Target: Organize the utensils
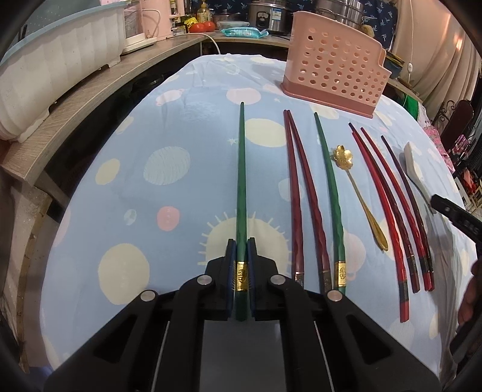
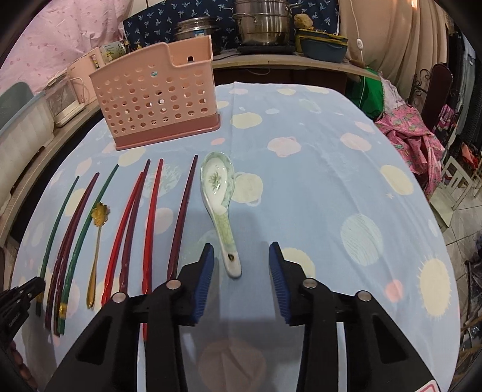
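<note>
My left gripper (image 1: 241,245) is shut on a green chopstick (image 1: 241,181) near its gold-banded end; the stick points away toward the far table edge. A second green chopstick (image 1: 330,193), two maroon ones (image 1: 296,187), several red and dark chopsticks (image 1: 388,199) and a gold flower spoon (image 1: 360,196) lie in a row to its right. A pink perforated utensil holder (image 1: 334,75) stands at the back. My right gripper (image 2: 241,253) is open, its jaws on either side of the handle end of a white ceramic spoon (image 2: 218,193). The holder (image 2: 156,99) stands far left in that view.
The table carries a blue cloth with pastel circles (image 2: 331,187). A wooden shelf with a white dish rack (image 1: 54,69) runs along the left. Pots and appliances (image 2: 262,24) stand behind the table. Chairs and pink fabric (image 2: 415,138) are to the right.
</note>
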The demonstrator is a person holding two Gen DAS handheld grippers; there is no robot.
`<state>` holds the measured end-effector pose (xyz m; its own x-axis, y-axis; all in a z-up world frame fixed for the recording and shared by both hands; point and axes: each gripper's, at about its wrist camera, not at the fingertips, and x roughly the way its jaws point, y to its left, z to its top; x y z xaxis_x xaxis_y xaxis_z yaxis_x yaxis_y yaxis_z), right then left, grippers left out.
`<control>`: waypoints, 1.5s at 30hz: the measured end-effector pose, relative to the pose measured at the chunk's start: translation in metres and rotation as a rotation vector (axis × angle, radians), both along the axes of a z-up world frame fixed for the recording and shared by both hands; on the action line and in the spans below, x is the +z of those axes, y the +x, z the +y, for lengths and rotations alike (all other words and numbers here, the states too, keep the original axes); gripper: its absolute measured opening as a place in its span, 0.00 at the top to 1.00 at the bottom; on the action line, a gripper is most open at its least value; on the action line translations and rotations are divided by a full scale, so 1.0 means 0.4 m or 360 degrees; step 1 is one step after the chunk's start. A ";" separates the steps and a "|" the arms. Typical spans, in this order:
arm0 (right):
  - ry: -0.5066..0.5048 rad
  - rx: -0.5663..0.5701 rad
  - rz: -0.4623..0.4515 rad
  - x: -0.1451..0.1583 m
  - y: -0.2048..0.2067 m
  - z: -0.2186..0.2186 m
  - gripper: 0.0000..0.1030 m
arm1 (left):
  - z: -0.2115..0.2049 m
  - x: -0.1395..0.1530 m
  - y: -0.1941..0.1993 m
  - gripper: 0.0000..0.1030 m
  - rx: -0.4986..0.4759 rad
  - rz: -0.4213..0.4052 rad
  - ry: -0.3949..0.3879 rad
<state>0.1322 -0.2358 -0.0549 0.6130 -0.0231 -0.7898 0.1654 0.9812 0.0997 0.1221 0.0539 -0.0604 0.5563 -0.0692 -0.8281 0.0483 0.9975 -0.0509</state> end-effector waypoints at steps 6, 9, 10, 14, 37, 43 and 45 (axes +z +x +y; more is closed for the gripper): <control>0.0011 0.0036 0.0009 -0.025 0.022 0.000 0.76 | 0.002 0.001 0.001 0.93 0.0005 0.0008 -0.0013; 0.0017 0.0051 -0.0001 -0.023 0.015 0.001 0.86 | 0.004 0.004 -0.002 0.93 0.0009 0.0009 -0.0031; 0.0022 0.0054 -0.0004 -0.022 0.011 0.000 0.87 | 0.004 0.005 -0.005 0.93 0.0009 0.0009 -0.0034; 0.0034 0.0062 -0.0014 -0.014 -0.008 0.002 0.90 | 0.006 0.011 -0.024 0.93 0.0010 0.0001 -0.0039; 0.0069 0.0045 -0.0241 0.164 -0.145 -0.028 0.99 | 0.035 0.247 -0.126 0.93 0.0026 -0.0359 -0.0122; 0.0041 0.0026 -0.0110 0.071 -0.171 -0.027 0.83 | 0.031 0.210 -0.130 0.93 0.0019 -0.0294 -0.0120; 0.0042 0.0024 -0.0069 0.040 -0.174 -0.029 0.83 | 0.031 0.188 -0.131 0.93 0.0020 -0.0255 -0.0114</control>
